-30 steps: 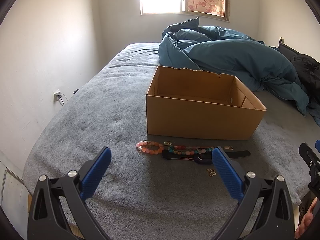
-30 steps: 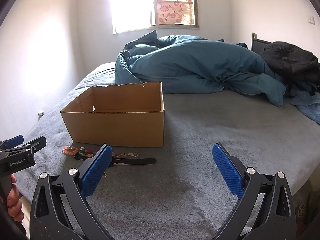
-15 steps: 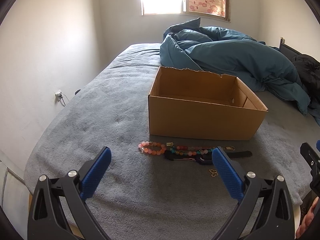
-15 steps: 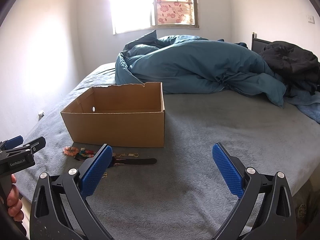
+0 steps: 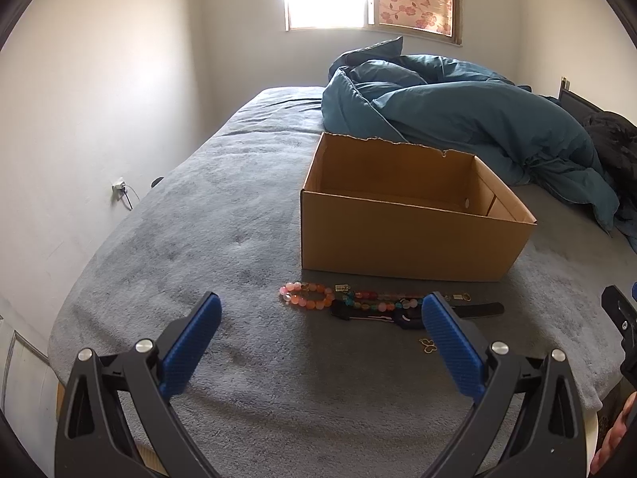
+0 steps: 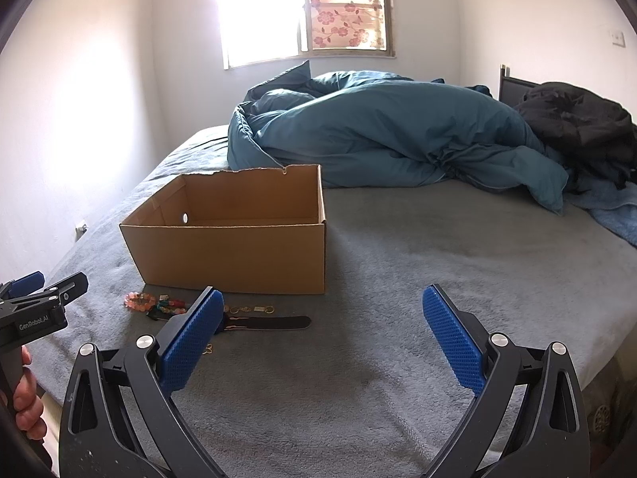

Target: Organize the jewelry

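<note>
An open cardboard box [image 5: 402,239] stands on a bed [image 5: 223,239] with a grey cover. From both views its inside shows only bare walls; the bottom is hidden.

The jewelry lies on the bed in a short row just in front of the box, near its front wall but apart from it. At the end of the row nearer the box's left front corner there is a pink bead bracelet [image 5: 305,295]. Next to it, further along the front of the box, lies a string of mixed coloured beads [image 5: 378,302], and it touches a black strap [image 5: 473,310]. This strap is flat and points away toward the box's right corner. Some small gold charms [image 6: 251,309] lie between the strap and the box. One more gold piece, like a butterfly [image 5: 428,345], lies alone on the side of the strap away from the box.

The left gripper [image 5: 318,334] hangs over the bed in front of the box, its blue pads wide apart, and nothing is between them. The right gripper [image 6: 322,324] is in front of the box's right corner. It is also wide apart and holds nothing.

Behind the box a blue duvet [image 6: 378,135] is heaped, and beside the duvet lies dark clothing [image 6: 577,119].
</note>
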